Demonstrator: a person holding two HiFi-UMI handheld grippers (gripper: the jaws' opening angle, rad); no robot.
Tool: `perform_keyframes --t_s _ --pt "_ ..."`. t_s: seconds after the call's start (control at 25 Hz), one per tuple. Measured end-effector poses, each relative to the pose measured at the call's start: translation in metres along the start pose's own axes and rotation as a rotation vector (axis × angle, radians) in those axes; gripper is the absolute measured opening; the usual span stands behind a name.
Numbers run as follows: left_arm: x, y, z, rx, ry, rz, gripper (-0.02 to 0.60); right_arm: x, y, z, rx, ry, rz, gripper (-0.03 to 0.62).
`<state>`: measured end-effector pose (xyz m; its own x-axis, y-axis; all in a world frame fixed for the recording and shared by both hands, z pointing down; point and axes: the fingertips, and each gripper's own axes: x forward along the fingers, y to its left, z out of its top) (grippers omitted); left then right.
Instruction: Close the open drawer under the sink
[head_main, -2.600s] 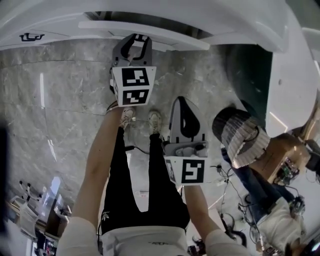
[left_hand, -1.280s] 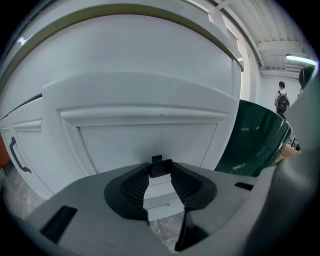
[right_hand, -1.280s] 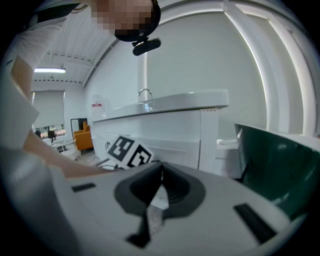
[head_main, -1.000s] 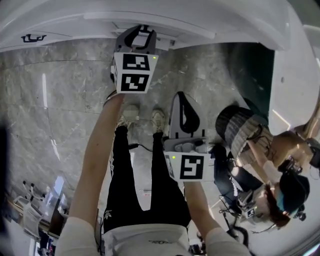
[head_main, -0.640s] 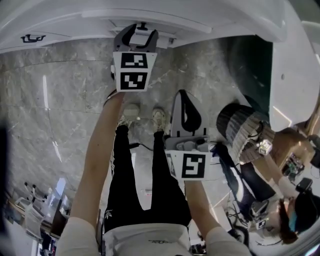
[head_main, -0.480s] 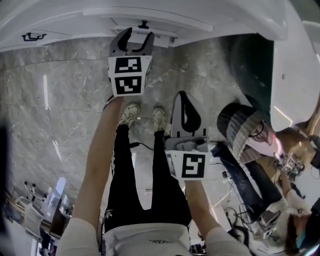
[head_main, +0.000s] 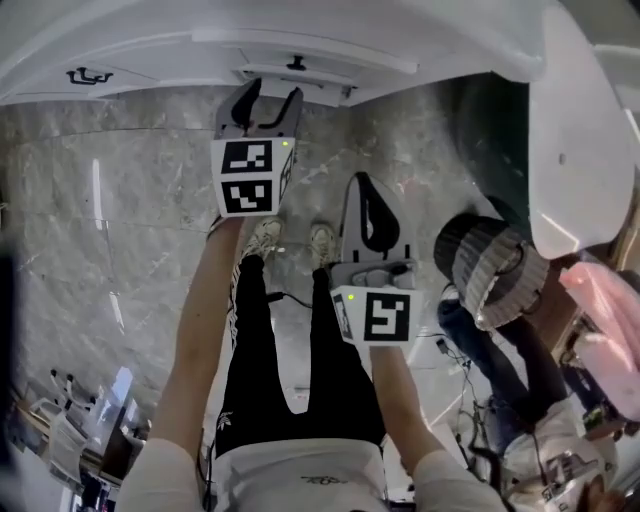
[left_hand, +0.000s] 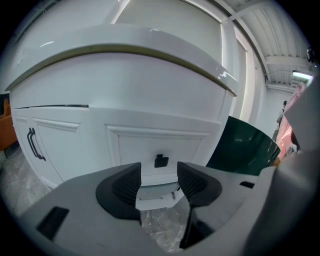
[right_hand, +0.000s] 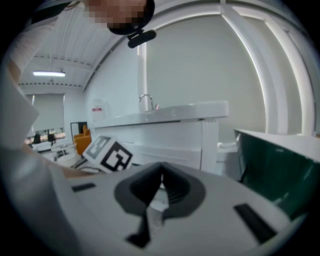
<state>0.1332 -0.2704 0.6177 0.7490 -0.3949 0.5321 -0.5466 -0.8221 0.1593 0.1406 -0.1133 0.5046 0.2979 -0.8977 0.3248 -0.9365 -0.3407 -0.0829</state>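
The white drawer (head_main: 262, 73) under the sink counter has a small black knob (head_main: 296, 64); its front looks nearly flush with the cabinet. My left gripper (head_main: 271, 95) hovers just short of it, jaws open and empty. In the left gripper view the knob (left_hand: 161, 161) sits on the drawer front (left_hand: 135, 147), beyond and above the gap of the left gripper (left_hand: 159, 182), untouched. My right gripper (head_main: 366, 182) hangs lower and to the right, shut on nothing. In the right gripper view the right gripper (right_hand: 161, 186) points at the counter with its faucet (right_hand: 146, 102).
A cabinet door with a black handle (left_hand: 32, 144) lies left of the drawer. A dark green panel (left_hand: 245, 150) stands to the right. A second person in a knit hat (head_main: 490, 275) crouches at the right. My own feet (head_main: 265, 238) and cables (head_main: 450, 370) are on the marble floor.
My left gripper's jaws have opened off the knob and the gripper has drawn back from the drawer, which has slid further in. The right gripper has risen slightly.
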Motion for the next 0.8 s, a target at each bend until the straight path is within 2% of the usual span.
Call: perform_keyframes --t_s 0.12,0.28,0.4,0.6,0.68,0.8 --pt "-0.027 -0.005 0.015 0.024 0.005 -0.013 0.244 -0.006 0.007 0.032 -0.015 -0.025 -0.004 0.029" --pt "-0.055 -0.009 0.077 0.096 -0.063 -0.029 0.217 -0.009 0.013 0.087 -0.030 -0.113 -0.029 0.029" --pt "-0.098 -0.021 0.136 0.086 -0.143 -0.045 0.185 -0.023 0.019 0.133 -0.029 -0.150 -0.039 0.029" --pt "-0.194 -0.048 0.220 0.054 -0.262 -0.059 0.184 -0.064 0.035 0.203 -0.019 -0.191 -0.052 0.029" --pt "-0.228 -0.059 0.253 0.098 -0.314 -0.077 0.182 -0.075 0.042 0.234 -0.010 -0.224 -0.051 0.029" --pt "-0.273 -0.083 0.287 0.267 -0.376 -0.103 0.164 -0.090 0.053 0.278 -0.022 -0.283 -0.037 0.029"
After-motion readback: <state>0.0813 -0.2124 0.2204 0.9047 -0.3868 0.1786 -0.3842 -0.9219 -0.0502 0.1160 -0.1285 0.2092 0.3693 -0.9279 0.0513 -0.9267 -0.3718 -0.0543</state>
